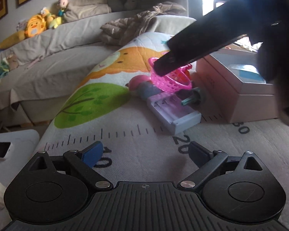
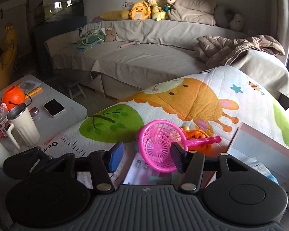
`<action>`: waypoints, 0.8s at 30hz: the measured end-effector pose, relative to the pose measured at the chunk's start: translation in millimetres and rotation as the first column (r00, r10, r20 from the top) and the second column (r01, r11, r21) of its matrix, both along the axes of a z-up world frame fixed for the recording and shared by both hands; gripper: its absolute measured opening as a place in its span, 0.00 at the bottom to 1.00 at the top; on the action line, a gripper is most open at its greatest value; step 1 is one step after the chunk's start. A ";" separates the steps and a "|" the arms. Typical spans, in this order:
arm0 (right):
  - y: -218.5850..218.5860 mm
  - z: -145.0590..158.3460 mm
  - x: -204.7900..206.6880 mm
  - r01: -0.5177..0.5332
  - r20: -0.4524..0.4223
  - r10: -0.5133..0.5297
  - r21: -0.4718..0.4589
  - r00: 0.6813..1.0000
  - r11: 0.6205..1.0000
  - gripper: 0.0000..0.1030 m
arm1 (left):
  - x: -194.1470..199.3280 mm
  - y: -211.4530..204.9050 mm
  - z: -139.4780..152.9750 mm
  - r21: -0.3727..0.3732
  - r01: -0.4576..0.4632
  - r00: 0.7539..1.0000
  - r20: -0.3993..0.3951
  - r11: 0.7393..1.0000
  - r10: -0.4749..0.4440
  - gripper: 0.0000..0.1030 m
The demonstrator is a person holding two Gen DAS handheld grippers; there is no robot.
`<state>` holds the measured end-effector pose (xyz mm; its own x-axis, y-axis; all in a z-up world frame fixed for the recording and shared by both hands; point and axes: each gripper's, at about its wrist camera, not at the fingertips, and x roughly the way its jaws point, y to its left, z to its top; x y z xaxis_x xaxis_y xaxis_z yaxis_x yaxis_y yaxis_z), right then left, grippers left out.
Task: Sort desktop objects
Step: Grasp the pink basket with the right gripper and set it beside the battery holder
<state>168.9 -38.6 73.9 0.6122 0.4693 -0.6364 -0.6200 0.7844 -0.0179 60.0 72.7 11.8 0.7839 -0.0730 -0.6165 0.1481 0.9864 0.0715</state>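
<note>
Pink toy basket (image 2: 160,146) lies tipped on the play mat (image 2: 183,100), beside the pink box (image 1: 240,88). We judge pickup underway: right gripper (image 2: 146,154) jaws apart around its rim, closing due next; left gripper (image 1: 144,154) jaws apart, empty.

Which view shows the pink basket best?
Right wrist: the pink basket fills the centre, with its mesh, spoked bottom and handle visible. In the left wrist view the right gripper's finger hides much of it.
</note>
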 end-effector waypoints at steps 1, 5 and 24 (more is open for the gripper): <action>10.4 -6.3 2.7 -0.007 0.016 0.008 -0.037 1.000 0.999 0.53 | -4.5 0.6 0.5 -0.002 0.009 1.000 0.003 1.000 -0.009 0.97; 31.9 -25.7 5.2 -0.011 0.045 0.018 -0.153 0.999 0.988 0.39 | -19.8 7.9 2.5 -0.012 0.017 1.000 0.012 1.000 -0.017 0.97; -59.9 9.7 -116.3 -0.128 -0.020 0.127 -0.080 0.992 0.989 0.55 | -64.1 -13.2 -0.3 0.025 0.171 0.985 0.019 0.985 -0.171 1.00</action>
<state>52.7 -98.4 83.6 0.5409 0.4899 -0.6837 -0.7155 0.6953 -0.0679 -4.1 59.5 11.5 0.7742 -0.1927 -0.6028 0.3125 0.9447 0.0993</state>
